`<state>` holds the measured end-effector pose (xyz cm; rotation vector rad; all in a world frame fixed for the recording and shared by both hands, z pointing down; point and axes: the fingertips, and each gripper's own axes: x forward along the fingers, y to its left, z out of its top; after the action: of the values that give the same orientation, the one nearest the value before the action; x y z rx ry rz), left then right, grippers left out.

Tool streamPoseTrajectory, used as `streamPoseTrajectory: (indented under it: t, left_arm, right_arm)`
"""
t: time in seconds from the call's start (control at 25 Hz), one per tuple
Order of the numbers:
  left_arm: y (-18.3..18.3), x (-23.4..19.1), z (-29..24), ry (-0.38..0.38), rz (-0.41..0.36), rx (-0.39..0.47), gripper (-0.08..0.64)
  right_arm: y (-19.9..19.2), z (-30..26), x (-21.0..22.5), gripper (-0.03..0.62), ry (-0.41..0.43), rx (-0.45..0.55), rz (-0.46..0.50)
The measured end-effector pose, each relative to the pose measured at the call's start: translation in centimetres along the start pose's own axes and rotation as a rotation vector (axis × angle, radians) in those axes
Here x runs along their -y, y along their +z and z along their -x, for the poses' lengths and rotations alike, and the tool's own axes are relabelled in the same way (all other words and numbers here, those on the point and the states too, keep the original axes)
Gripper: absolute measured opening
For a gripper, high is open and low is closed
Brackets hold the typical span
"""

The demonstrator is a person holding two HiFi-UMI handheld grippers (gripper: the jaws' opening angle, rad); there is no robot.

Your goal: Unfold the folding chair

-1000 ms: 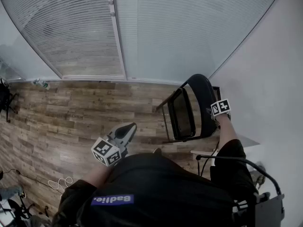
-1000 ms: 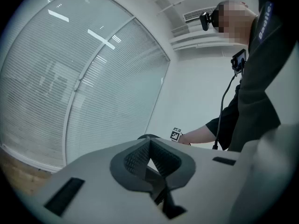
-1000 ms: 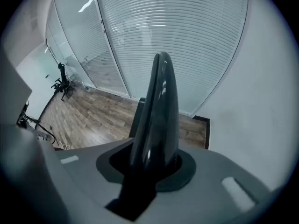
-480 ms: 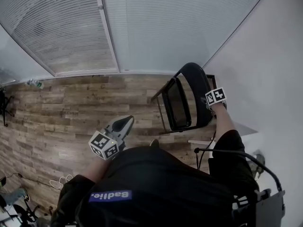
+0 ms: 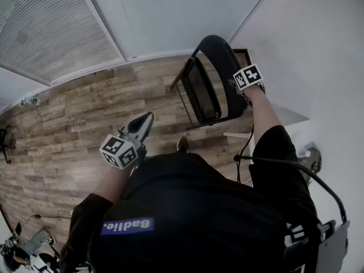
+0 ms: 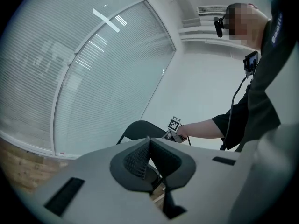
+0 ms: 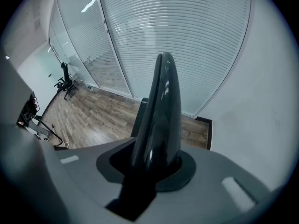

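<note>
Upper right, beside wall (image 5: 310, 44): folding chair (image 5: 206, 89), backrest clamped in right gripper (image 5: 233, 87); left gripper (image 5: 146, 120) jaws together, well apart; floor (image 5: 74, 118) open leftward.

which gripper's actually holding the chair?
The right gripper, clamped on the folding chair at its backrest top. The left gripper is shut on nothing, clear of it.
</note>
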<state>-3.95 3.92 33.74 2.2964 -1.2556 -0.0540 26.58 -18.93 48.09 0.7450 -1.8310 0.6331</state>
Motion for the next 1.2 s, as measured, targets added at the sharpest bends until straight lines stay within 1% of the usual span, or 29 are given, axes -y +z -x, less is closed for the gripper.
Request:
streamPoseTrajectory:
  t: [0.16,0.32,0.44,0.6,0.8,1.0,1.12,1.2]
  left_arm:
    - [-2.0,-0.1,-2.8,-0.018,0.026,-0.066,0.005]
    - [-4.2,0.8,-5.6,-0.047,0.042,-0.112,0.005]
    - [-5.0,1.5,-7.4,-0.072,0.045,-0.146,0.006]
    - [-6.3,1.7,-9.9,-0.101,0.071,-0.194,0.006]
    - [-9.6,0.9,-13.8,-0.107,0.108,-0.280,0.008]
    - [-12.0,0.9,-16.2,-0.119,0.115,-0.349,0.009]
    - [-13.6,0.7,-17.9,-0.126,0.126,-0.390,0.045]
    - [-14.7,0.2,-19.3,-0.124,0.147,-0.412,0.061]
  right_arm:
    - [-0.3,-0.3,0.2,0.098,0.005,-0.001,0.000]
    - [-1.2,-0.3,0.1,0.098,0.014,0.005,0.010]
    - [-1.2,0.0,-0.3,0.098,0.027,0.007,0.024]
    - [-1.2,0.0,-0.3,0.098,0.032,0.006,0.025]
    - [-1.3,-0.7,0.3,0.100,0.039,0.009,0.026]
    - [-1.2,0.0,-0.4,0.100,0.033,0.009,0.029]
    - [-1.2,0.1,-0.5,0.100,0.031,0.010,0.033]
    - [-1.1,0.0,-0.4,0.101,0.030,0.009,0.035]
